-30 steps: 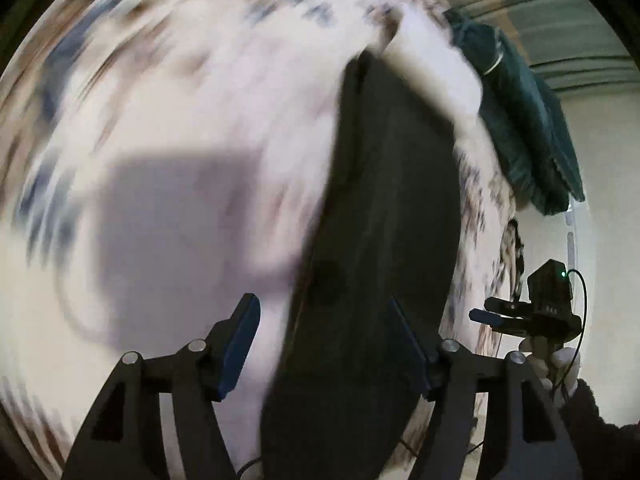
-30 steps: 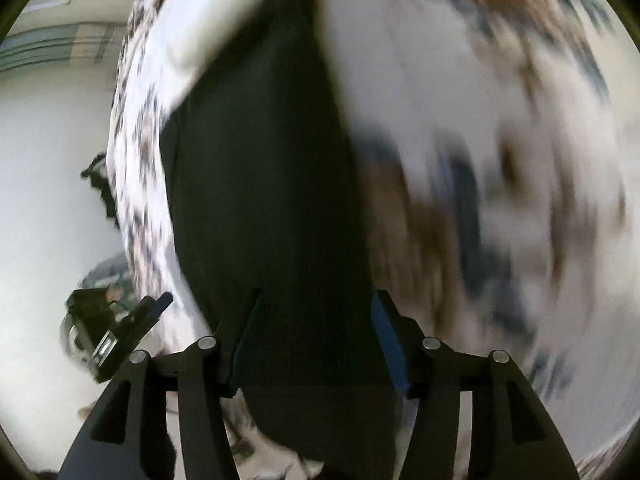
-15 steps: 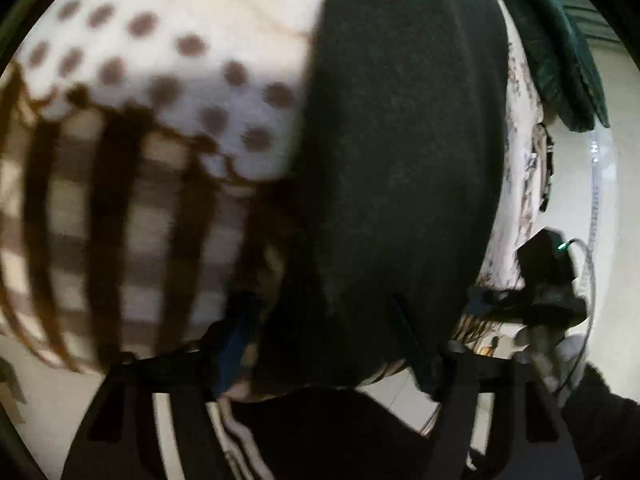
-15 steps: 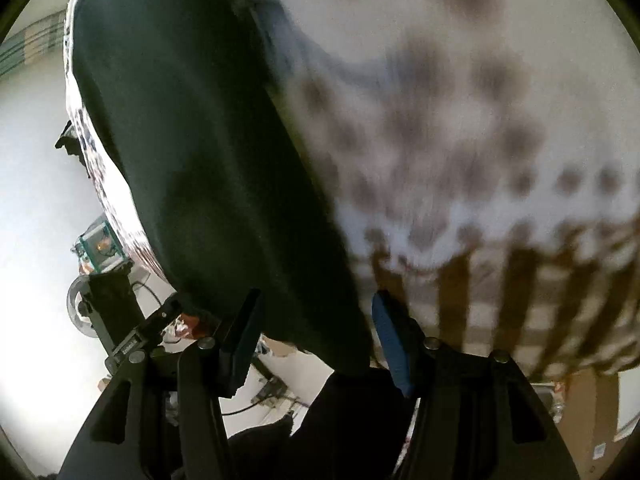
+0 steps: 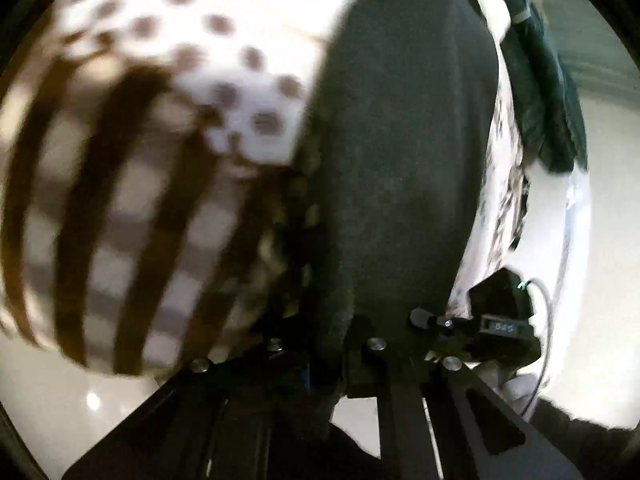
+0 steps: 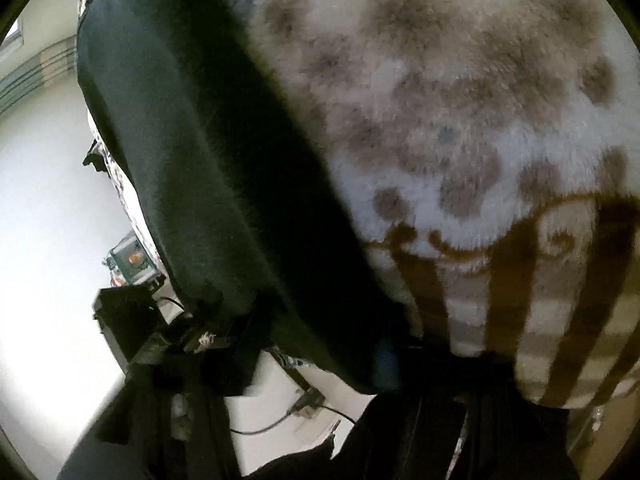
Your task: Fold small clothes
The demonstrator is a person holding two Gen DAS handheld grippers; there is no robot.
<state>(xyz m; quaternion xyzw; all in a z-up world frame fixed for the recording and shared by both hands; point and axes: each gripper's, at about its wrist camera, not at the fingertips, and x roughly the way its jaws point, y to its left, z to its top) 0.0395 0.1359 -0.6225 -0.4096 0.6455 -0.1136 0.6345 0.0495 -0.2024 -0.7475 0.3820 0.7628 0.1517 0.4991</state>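
Left claw is pinching down tight on the near edge of the black cloth, which is running straight out ahead of it and blocking most of the view. Right claw is closing, its jaws squeezing the same cloth's edge. Beyond and beside both, a fuzzy blanket with brown dots and stripes is lying underneath. A dark green bundle is sitting farther off right of the left claw.

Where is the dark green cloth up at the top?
In the left wrist view, the dark green cloth lies at the upper right, just beyond the long black garment and away from the spotted blanket on the left.
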